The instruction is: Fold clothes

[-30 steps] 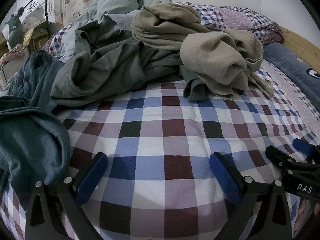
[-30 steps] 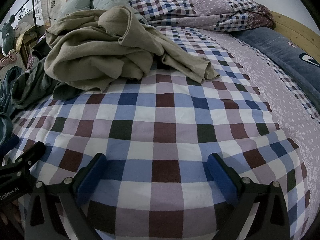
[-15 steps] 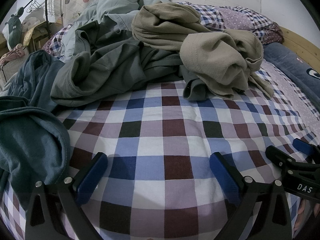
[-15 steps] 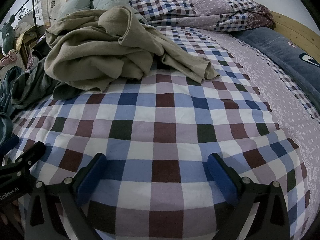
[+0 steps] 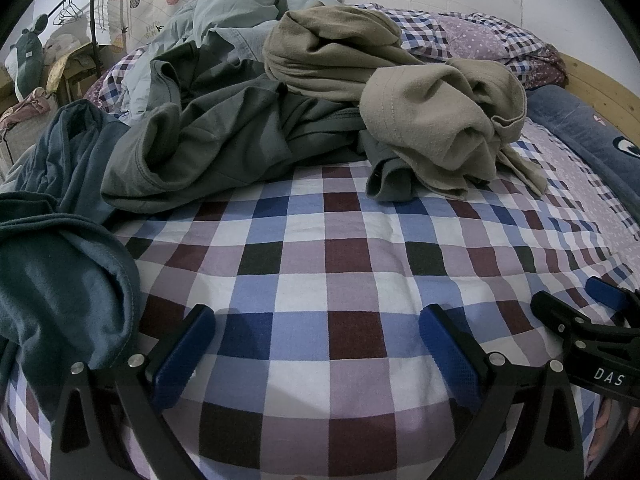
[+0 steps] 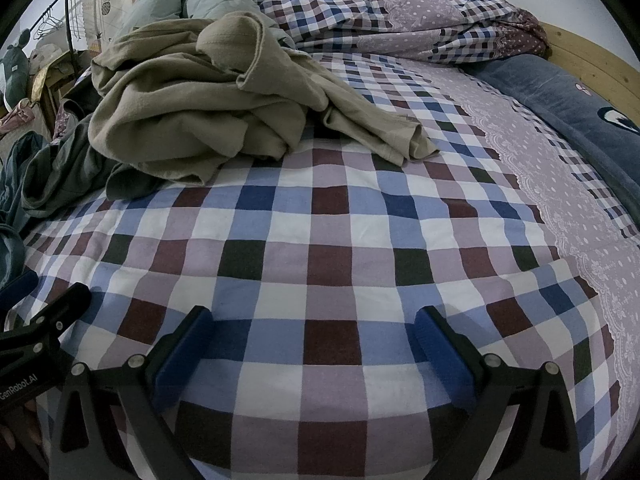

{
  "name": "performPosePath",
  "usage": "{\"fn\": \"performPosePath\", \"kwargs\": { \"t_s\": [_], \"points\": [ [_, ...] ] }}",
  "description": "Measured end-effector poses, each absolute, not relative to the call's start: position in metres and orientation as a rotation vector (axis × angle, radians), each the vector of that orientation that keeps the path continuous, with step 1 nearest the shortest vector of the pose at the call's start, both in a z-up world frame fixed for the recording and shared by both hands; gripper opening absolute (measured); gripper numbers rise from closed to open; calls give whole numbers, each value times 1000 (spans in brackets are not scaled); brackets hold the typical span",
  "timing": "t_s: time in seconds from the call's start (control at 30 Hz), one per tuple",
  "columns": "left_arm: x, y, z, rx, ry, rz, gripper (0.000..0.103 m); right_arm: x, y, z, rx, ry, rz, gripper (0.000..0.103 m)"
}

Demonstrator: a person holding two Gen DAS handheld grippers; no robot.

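A crumpled beige garment (image 5: 420, 92) lies in a heap on the checked bed sheet (image 5: 320, 264), also in the right wrist view (image 6: 192, 100). A grey-green garment (image 5: 224, 140) lies under and left of it, also seen in the right wrist view (image 6: 60, 176). A dark teal garment (image 5: 56, 264) lies at the near left. My left gripper (image 5: 316, 320) is open and empty above the sheet's near part. My right gripper (image 6: 312, 320) is open and empty, beside the left one; it also shows in the left wrist view (image 5: 580, 308).
A pale blue-grey duvet (image 5: 236, 12) and a checked quilt (image 6: 400, 12) are piled at the back. A dark blue pillow (image 6: 560, 100) lies along the wooden bed frame (image 6: 592, 64) at the right. A clothes rack (image 5: 84, 8) stands at the far left.
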State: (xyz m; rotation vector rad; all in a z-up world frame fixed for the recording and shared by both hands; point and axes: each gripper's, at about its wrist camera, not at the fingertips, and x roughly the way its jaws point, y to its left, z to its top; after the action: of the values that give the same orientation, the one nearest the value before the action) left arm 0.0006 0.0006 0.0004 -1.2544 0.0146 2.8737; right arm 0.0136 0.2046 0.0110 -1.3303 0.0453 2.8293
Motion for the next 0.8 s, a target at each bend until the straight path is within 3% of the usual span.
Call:
{"fn": "performPosePath", "kwargs": {
  "t_s": [0.47,0.8],
  "points": [
    [1,-1,1,-1256,10,2867,103,11,210,10,-1351,80,2826,103],
    [12,-17,25,-1114,-143,2862,103,11,213,23,-1324,141,2875,103]
  ]
}}
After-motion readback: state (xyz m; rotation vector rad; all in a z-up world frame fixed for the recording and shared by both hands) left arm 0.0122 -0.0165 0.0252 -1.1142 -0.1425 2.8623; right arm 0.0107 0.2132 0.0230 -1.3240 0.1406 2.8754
